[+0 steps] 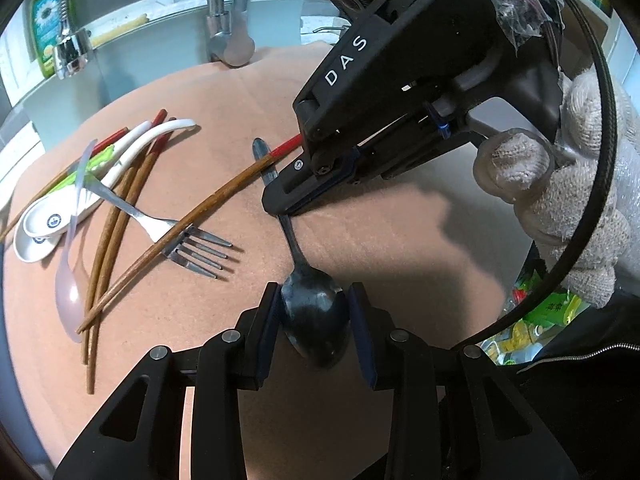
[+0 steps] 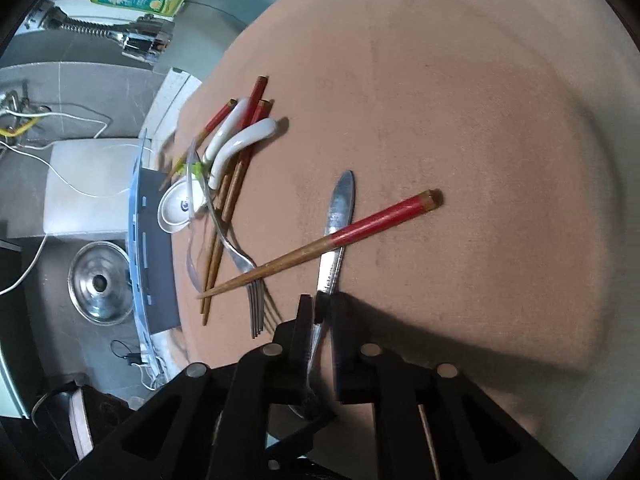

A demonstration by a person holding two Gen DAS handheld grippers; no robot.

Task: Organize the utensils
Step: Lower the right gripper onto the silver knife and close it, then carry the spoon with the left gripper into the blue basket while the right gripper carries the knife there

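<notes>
A metal spoon (image 1: 312,312) lies on the tan mat (image 1: 400,240), handle pointing away. My left gripper (image 1: 316,304) has its pads on both sides of the spoon's bowl. My right gripper (image 1: 280,210) is shut on the spoon's handle (image 2: 334,248); in the right wrist view the gripper (image 2: 320,316) pinches it. A red-tipped wooden chopstick (image 1: 216,200) lies across the handle and over a metal fork (image 1: 184,236); it also shows in the right wrist view (image 2: 320,242).
To the left lie more chopsticks (image 1: 116,216), two white ceramic spoons (image 1: 116,168), a translucent plastic spoon (image 1: 70,280) and a green item. A tap (image 1: 228,36) and a green detergent bottle (image 1: 48,20) stand behind. A sink with a steel bowl (image 2: 100,284) lies beside the mat.
</notes>
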